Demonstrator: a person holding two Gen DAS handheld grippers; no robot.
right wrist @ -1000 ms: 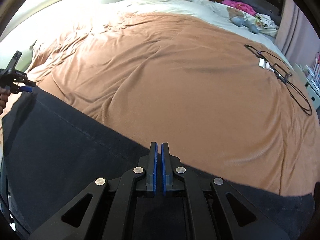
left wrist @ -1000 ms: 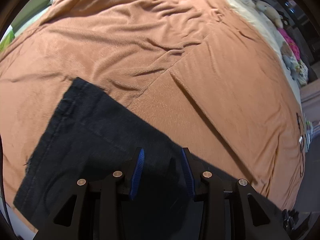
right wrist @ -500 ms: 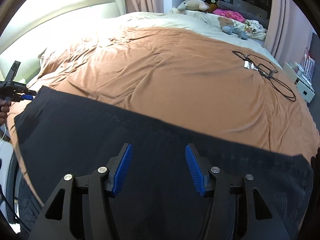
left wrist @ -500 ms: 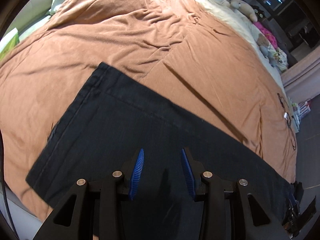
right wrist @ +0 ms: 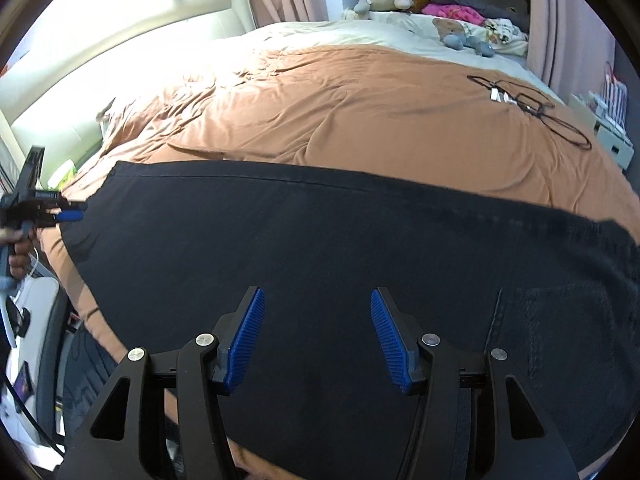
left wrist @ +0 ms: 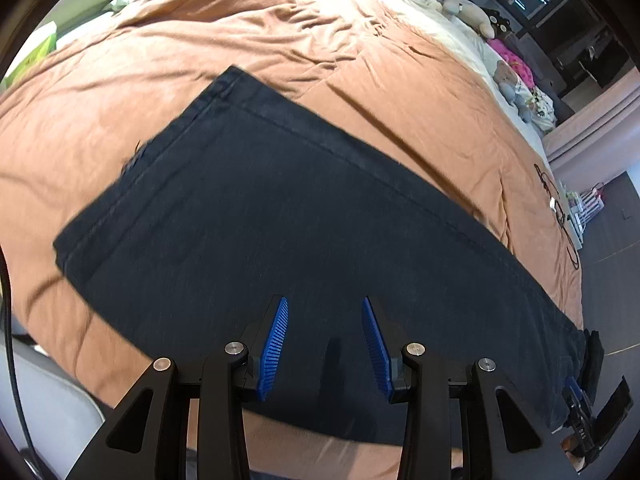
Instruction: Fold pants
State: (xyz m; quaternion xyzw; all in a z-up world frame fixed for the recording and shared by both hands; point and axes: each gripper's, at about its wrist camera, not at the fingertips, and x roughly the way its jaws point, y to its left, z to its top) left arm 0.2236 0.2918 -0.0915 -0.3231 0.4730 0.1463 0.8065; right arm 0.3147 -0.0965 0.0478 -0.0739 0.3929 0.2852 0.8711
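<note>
Dark navy pants [left wrist: 260, 216] lie flat along the near edge of a bed with a brown cover [left wrist: 240, 40]; the hem end is at the left. They also fill the lower part of the right wrist view [right wrist: 320, 240], with a back pocket at the right. My left gripper [left wrist: 324, 312] is open and empty, raised above the leg part. My right gripper [right wrist: 316, 304] is open and empty above the upper part. The left gripper also shows at the left edge of the right wrist view [right wrist: 72, 216].
A black cable with a white plug [right wrist: 532, 108] lies on the cover at the far right. Stuffed toys [right wrist: 460, 36] sit on a cream sheet at the far end. A headboard [right wrist: 100, 80] is at the left. The bed edge is below me.
My right gripper opened and let go of the pants. Both grippers rose and pulled back, so more of the flat pants shows.
</note>
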